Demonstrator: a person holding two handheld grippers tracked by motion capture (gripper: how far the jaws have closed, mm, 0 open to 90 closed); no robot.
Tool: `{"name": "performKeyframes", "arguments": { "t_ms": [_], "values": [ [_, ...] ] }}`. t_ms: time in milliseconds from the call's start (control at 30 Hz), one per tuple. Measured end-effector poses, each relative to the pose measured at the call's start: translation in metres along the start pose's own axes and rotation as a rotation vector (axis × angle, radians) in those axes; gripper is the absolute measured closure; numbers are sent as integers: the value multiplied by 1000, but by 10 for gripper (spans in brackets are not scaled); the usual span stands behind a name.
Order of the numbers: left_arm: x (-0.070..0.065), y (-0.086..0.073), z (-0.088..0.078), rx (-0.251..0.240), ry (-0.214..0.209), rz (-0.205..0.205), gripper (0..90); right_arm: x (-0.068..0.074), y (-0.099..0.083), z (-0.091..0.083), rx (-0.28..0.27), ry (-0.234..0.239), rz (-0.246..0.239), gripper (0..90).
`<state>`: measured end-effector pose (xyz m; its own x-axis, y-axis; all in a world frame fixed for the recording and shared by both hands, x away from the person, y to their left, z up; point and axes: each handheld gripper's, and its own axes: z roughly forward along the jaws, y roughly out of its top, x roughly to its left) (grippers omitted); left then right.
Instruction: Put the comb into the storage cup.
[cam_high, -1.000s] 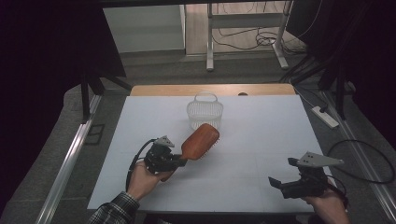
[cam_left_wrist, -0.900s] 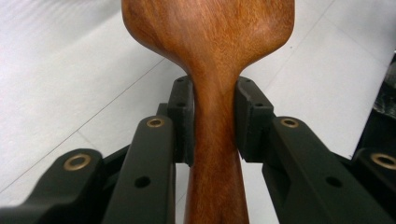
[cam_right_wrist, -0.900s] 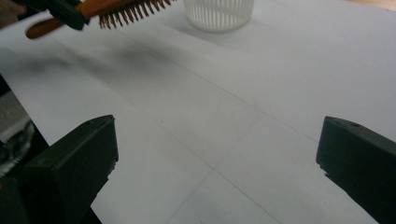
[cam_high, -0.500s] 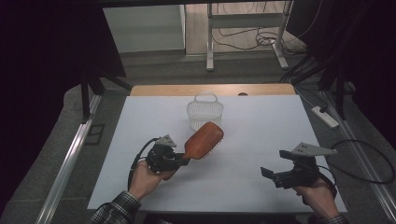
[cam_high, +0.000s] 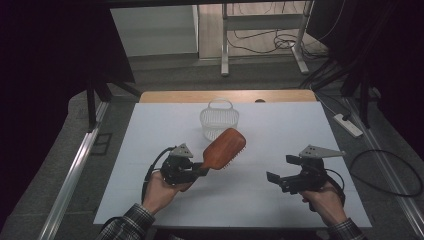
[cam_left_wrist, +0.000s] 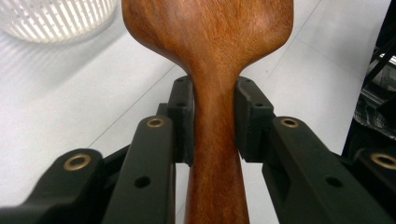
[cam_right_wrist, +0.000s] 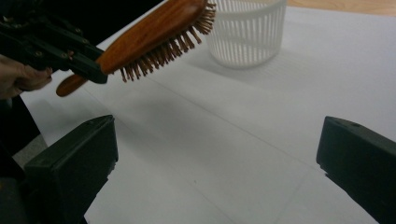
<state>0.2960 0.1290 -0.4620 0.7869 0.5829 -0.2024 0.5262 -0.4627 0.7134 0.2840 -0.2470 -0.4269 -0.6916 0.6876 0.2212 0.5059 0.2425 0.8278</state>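
Observation:
A wooden hairbrush (cam_high: 223, 149) hangs above the white table, bristles down, with its head near a white slotted basket (cam_high: 219, 120). My left gripper (cam_high: 199, 171) is shut on the brush's handle. In the left gripper view the pads (cam_left_wrist: 183, 116) squeeze the narrow neck of the hairbrush (cam_left_wrist: 210, 42), and the basket (cam_left_wrist: 56, 18) sits at the upper left. My right gripper (cam_high: 281, 169) is held open at the front right, nothing between its fingers. Its own view faces the hairbrush (cam_right_wrist: 154, 32), the left gripper (cam_right_wrist: 51, 42) and the basket (cam_right_wrist: 245, 32) across the open right gripper (cam_right_wrist: 215, 163).
The white table sheet (cam_high: 280, 130) ends in a wooden strip (cam_high: 225, 96) at the far edge. On the floor to the right lie a power strip (cam_high: 346, 125) and cables. A metal rail (cam_high: 75, 170) runs along the left side.
My right gripper has moved left and farther onto the table, toward the brush. The brush in the left gripper has shifted slightly to the right.

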Motion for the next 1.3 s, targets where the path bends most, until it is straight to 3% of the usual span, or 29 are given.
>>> {"name": "performKeyframes", "arguments": {
  "t_ms": [200, 400, 700, 967, 1100, 1300],
  "values": [
    [-3, 2, 1, -18, -3, 11, 711, 2, 7, 12, -18, 14, 8, 0],
    [-5, 2, 2, -30, -4, 10, 711, 4, 12, 22, -5, 23, 11, 0],
    [-8, 5, 4, -55, -30, 15, 711, 10, 22, 43, 28, 75, 43, 0],
    [-12, 8, 7, -59, -41, 34, 711, 13, 30, 56, 23, 97, 37, 0],
    [-14, 10, 9, -61, -34, 37, 711, 14, 33, 64, 38, 109, 51, 0],
    [-14, 11, 10, -75, -56, 26, 711, 15, 40, 72, 52, 115, 84, 0]
  ]
}}
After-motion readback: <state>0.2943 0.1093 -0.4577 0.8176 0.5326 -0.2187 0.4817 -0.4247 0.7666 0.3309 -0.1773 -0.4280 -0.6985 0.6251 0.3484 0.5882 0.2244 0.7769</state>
